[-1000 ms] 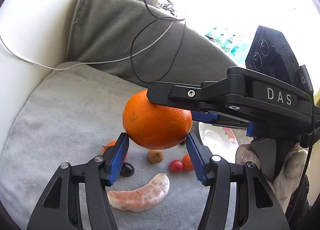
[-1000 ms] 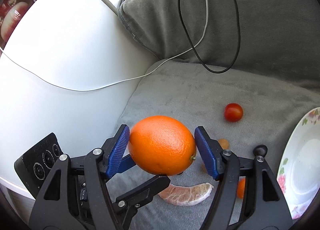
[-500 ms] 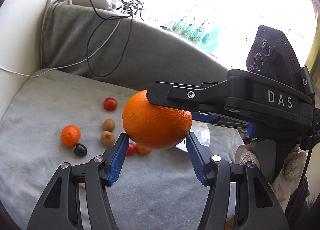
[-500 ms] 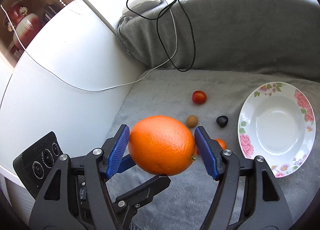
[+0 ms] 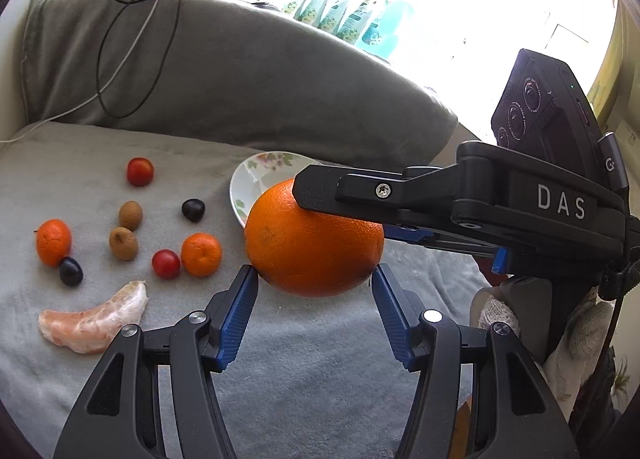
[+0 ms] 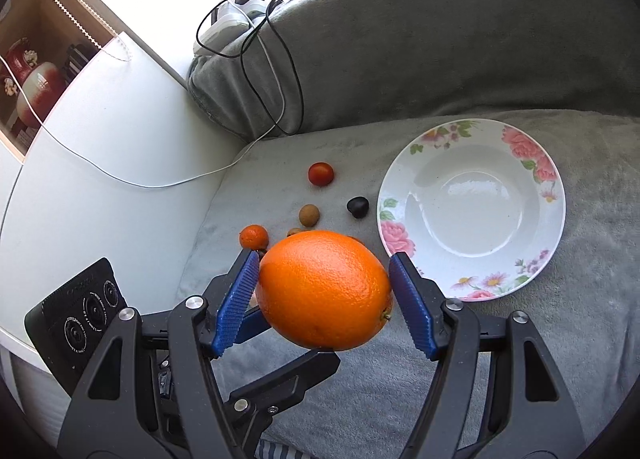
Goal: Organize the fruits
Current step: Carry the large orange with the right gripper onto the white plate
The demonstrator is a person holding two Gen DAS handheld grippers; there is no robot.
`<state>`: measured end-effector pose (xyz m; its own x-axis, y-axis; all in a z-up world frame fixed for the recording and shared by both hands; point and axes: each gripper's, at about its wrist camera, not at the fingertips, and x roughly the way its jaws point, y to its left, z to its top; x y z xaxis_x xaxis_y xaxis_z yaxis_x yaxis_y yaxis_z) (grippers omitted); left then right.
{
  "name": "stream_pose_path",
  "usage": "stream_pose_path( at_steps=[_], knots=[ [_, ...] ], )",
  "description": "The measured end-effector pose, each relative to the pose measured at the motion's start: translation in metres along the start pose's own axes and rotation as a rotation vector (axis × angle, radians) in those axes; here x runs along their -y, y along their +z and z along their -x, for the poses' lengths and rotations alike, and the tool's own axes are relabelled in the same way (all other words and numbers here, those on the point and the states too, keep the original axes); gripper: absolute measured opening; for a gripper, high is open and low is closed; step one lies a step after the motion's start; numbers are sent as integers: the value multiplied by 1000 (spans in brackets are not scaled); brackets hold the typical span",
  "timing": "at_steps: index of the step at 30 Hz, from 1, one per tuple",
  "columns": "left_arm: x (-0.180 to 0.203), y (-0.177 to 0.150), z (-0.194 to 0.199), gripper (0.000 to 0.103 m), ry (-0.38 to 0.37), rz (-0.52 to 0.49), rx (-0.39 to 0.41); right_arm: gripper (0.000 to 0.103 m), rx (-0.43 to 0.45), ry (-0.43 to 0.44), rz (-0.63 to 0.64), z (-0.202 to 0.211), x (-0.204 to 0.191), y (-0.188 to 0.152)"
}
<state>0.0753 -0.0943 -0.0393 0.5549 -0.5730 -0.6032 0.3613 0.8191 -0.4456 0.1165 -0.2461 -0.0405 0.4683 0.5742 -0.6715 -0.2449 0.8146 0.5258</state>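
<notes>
Both hand-held grippers, left (image 5: 314, 291) and right (image 6: 324, 291), half-open and clamped crosswise on the large round orange (image 6: 324, 295), have swung toward the floral white bowl (image 6: 556, 211) at frame right; uneven release risks a roll-off.

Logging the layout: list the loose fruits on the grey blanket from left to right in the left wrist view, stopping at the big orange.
Left mandarin → brown longan → lower cherry tomato → second mandarin → big orange.

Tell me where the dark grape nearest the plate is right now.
In the right wrist view, that dark grape lies on the grey blanket, just left of the floral plate, with a brown longan further left.
</notes>
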Motion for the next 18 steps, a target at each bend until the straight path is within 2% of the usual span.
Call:
stream_pose_path(
  at_steps=[18],
  knots=[
    [10, 4, -41, 59, 0, -2, -81, 71, -14, 0, -110, -12, 53, 5]
  ],
)
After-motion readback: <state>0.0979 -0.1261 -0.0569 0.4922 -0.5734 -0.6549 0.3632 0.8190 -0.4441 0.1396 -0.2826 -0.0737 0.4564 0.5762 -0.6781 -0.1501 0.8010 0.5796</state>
